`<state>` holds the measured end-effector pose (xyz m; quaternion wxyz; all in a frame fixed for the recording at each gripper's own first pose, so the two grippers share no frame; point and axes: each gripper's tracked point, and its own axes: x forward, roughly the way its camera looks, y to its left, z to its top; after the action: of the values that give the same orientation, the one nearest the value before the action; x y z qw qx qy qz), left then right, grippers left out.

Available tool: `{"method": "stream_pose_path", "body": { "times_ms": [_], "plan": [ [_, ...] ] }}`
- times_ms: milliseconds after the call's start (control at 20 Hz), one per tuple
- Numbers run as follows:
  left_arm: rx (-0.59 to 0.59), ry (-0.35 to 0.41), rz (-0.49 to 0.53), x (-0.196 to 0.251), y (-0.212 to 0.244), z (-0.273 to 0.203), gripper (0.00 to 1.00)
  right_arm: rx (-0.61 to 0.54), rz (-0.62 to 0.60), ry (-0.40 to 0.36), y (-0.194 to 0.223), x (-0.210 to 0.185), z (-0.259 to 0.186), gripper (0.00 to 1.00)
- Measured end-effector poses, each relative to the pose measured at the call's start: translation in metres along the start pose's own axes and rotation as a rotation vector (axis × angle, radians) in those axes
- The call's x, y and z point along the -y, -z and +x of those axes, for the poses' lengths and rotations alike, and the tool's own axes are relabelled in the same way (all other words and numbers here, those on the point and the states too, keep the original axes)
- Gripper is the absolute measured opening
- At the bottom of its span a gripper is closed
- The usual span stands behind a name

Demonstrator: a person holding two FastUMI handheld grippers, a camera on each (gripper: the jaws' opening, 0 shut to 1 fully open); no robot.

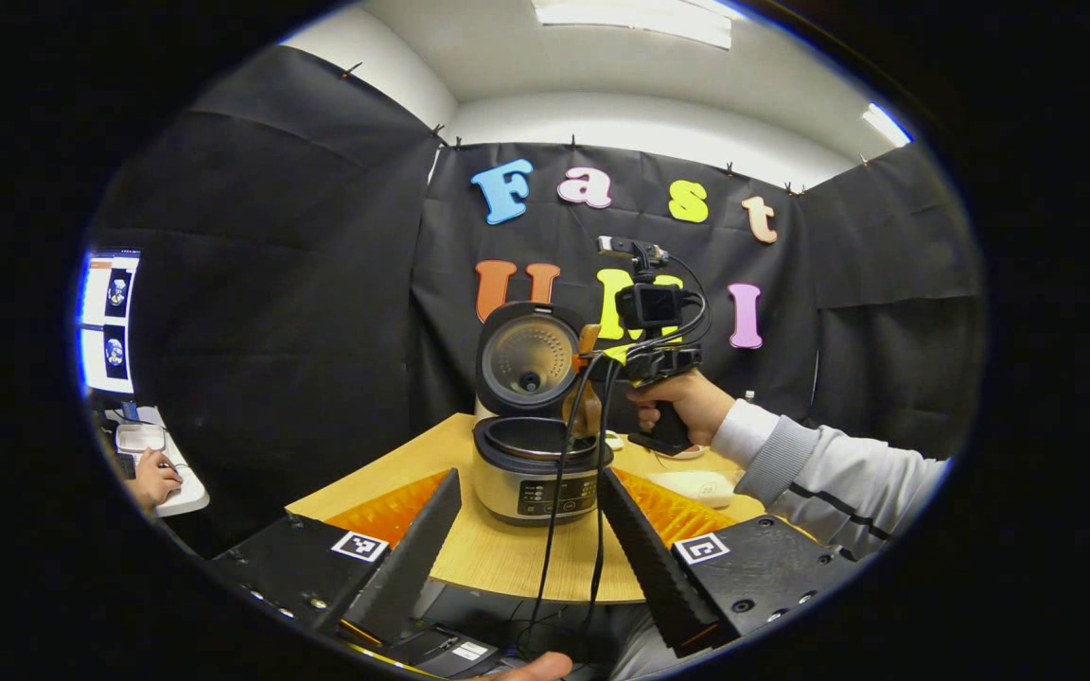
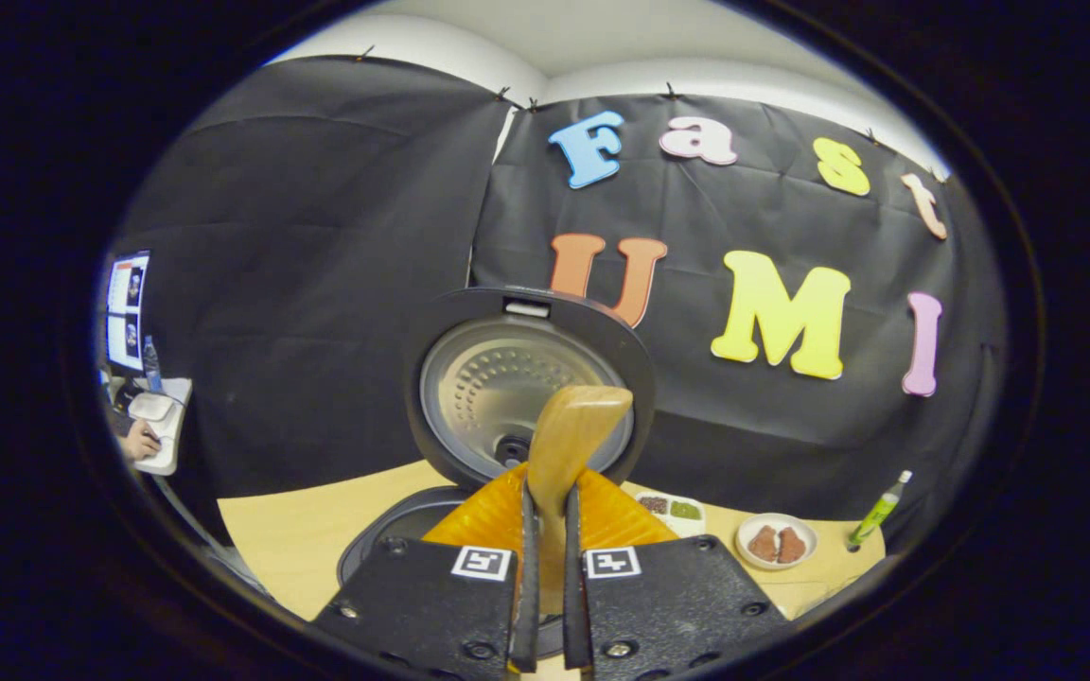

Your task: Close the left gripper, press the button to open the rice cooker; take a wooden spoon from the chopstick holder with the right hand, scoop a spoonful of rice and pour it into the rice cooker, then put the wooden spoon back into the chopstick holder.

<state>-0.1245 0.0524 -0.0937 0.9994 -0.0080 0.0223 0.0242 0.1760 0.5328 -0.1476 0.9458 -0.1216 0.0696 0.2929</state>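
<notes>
The right tongs (image 2: 545, 530) are clamped on the wooden spoon (image 2: 571, 430) by its stiff, light handle, bowl at 12 o'clock over the open rice cooker (image 1: 537, 463) on the tabletop (image 1: 488, 558). Its bowl looks empty, perhaps. The left tongs (image 1: 531, 549) stand apart.

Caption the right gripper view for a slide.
Right gripper shut on wooden spoon, raised before the open rice cooker.
</notes>
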Motion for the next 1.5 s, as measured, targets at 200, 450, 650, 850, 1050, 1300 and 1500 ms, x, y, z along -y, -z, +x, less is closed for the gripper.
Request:
{"method": "stream_pose_path", "body": {
  "times_ms": [200,450,650,850,1050,1300,1500],
  "plan": [
    [-0.007,-0.006,0.008,0.004,0.001,0.006,0.94,0.034,-0.101,0.046,-0.01,0.003,-0.007,0.16],
    [0.02,0.018,-0.009,0.022,-0.005,0.011,0.94,0.049,0.066,0.072,-0.017,0.047,-0.035,0.16],
    [0.034,0.03,-0.055,0.038,-0.014,0.021,0.94,0.061,0.132,0.133,-0.012,0.12,-0.064,0.16],
    [0.058,0.038,-0.071,0.064,-0.021,0.025,0.95,0.064,0.18,0.205,0.007,0.193,-0.104,0.15],
    [0.063,0.042,-0.037,0.082,-0.024,0.03,0.94,0.061,0.23,0.317,0.024,0.272,-0.141,0.16],
    [0.034,0.007,0.036,0.091,-0.016,0.042,0.94,0.062,0.294,0.435,0.054,0.36,-0.183,0.16],
    [0.063,0.017,0.024,0.105,-0.022,0.047,0.94,0.031,0.34,0.516,0.098,0.405,-0.192,0.17]
  ]
}}
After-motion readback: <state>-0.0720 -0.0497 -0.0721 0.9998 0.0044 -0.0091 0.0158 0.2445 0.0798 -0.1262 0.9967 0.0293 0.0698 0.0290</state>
